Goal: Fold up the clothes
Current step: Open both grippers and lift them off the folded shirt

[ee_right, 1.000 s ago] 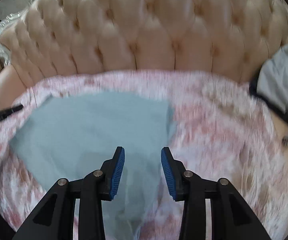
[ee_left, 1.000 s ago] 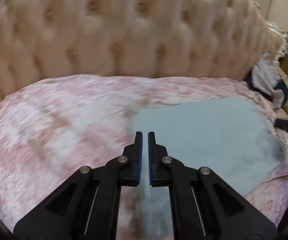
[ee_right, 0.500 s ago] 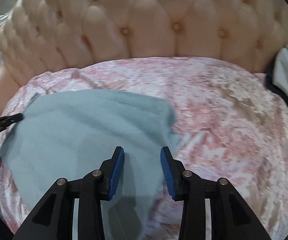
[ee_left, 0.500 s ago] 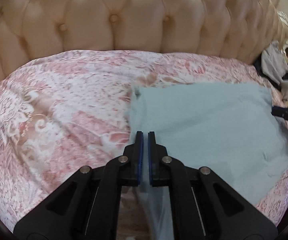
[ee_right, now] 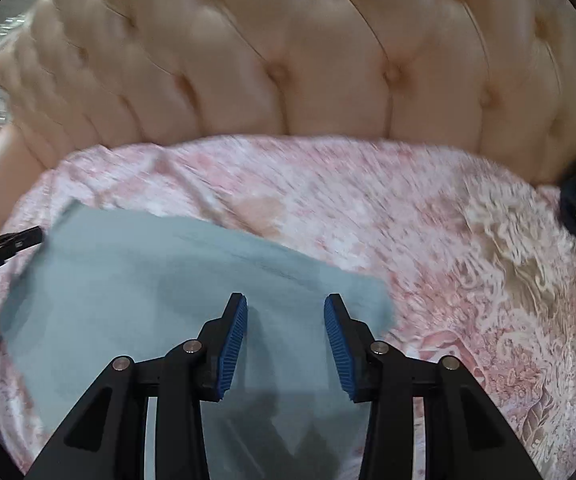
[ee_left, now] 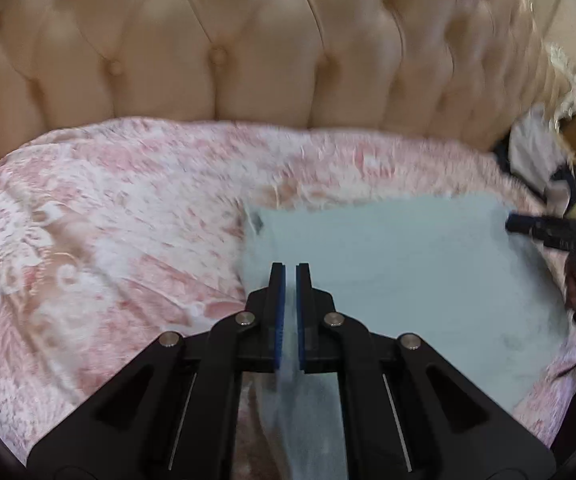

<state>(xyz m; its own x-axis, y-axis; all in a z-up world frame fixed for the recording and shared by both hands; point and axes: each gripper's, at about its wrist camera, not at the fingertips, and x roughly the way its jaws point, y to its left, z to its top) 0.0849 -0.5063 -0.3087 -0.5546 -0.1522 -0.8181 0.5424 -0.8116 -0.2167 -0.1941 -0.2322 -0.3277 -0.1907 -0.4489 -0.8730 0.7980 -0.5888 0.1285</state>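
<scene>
Behind the bed (ee_left: pixel 99 216) we see a tufted cream headboard (ee_left: pixel 247 52); a pale blue garment (ee_left: pixel 400 268) lies spread on the pink floral bedspread. Our left hand-held gripper (ee_left: pixel 291 270) is pinched nearly closed on a fold of that garment, which runs up between its blue pads. Our right hand-held gripper (ee_right: pixel 285 304) hovers over the garment's right end, jaws partly apart, nothing between them.

The left black two-finger gripper with blue ribbed pads (ee_left: pixel 291 270) is pointed steeply down at the pale blue-green fabric garment (ee_left: pixel 400 264), its jaws clamped on a fold of that cloth. The right black two-finger gripper with blue ribbed pads (ee_right: pixel 285 304) is held over the same garment, jaws parted, nothing pinched between them.
</scene>
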